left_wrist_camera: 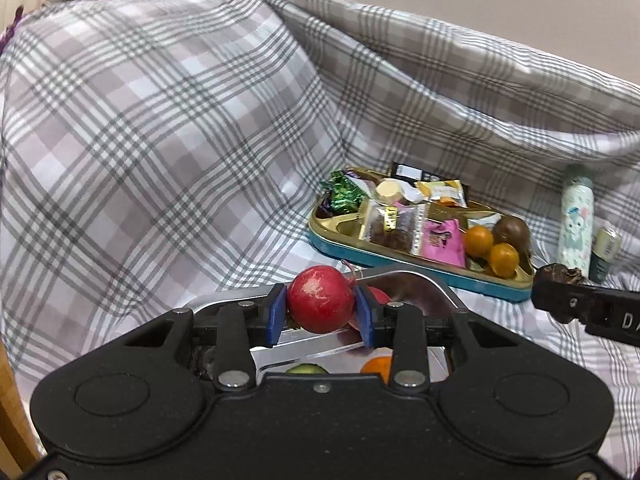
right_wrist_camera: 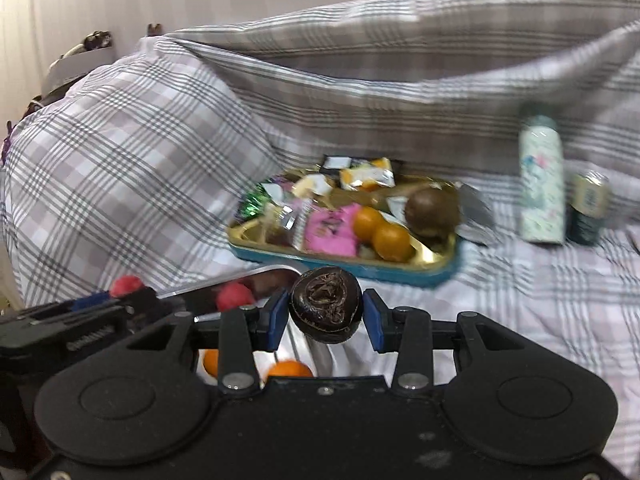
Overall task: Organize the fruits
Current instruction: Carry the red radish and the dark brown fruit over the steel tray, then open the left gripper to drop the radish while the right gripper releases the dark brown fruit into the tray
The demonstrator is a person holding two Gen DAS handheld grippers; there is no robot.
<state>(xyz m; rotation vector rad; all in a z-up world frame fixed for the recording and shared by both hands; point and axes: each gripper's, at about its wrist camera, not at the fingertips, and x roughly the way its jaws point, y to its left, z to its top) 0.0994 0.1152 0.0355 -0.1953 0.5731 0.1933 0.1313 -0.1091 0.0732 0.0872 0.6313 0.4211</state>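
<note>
Fruit beneath both claws is half hidden; left claw [left_wrist_camera: 321, 312] clamps a red fruit [left_wrist_camera: 320, 299], right claw [right_wrist_camera: 326, 312] a wrinkled dark one [right_wrist_camera: 327, 307].

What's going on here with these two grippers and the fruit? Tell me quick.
A person is sorting fruit on a plaid-covered bed. The left gripper is clamped on a red round fruit above a silver tray. The right gripper grips a dark wrinkled fruit. Ahead sits a gold tray with snack packets, two small orange fruits and a brown one.
</note>
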